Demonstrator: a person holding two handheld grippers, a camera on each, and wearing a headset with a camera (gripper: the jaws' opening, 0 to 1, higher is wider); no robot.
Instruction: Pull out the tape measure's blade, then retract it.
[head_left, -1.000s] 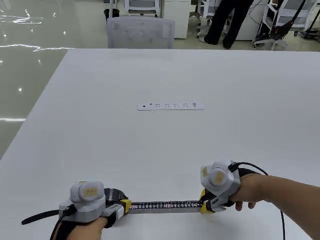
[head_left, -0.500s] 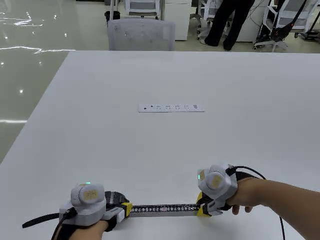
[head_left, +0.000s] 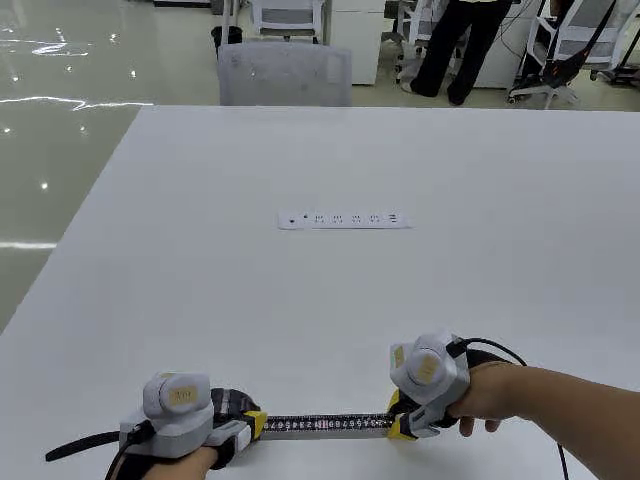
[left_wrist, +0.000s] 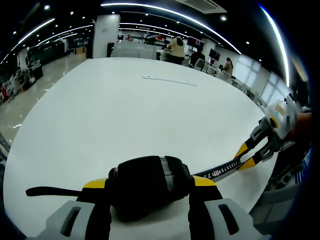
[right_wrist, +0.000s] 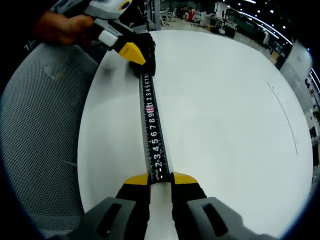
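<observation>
I have my left hand-held gripper closed around the black body of the tape measure, low over the near edge of the white tabletop, its yellow-tipped jaws pressing the body from both sides. My right hand-held gripper is pinched on the free end of the blade, which stretches straight between the two with its numbers facing up; I cannot tell whether it touches the surface. Farther out on the tabletop lies a white power strip, well apart from both, and a grey mesh chair stands at the far edge.
</observation>
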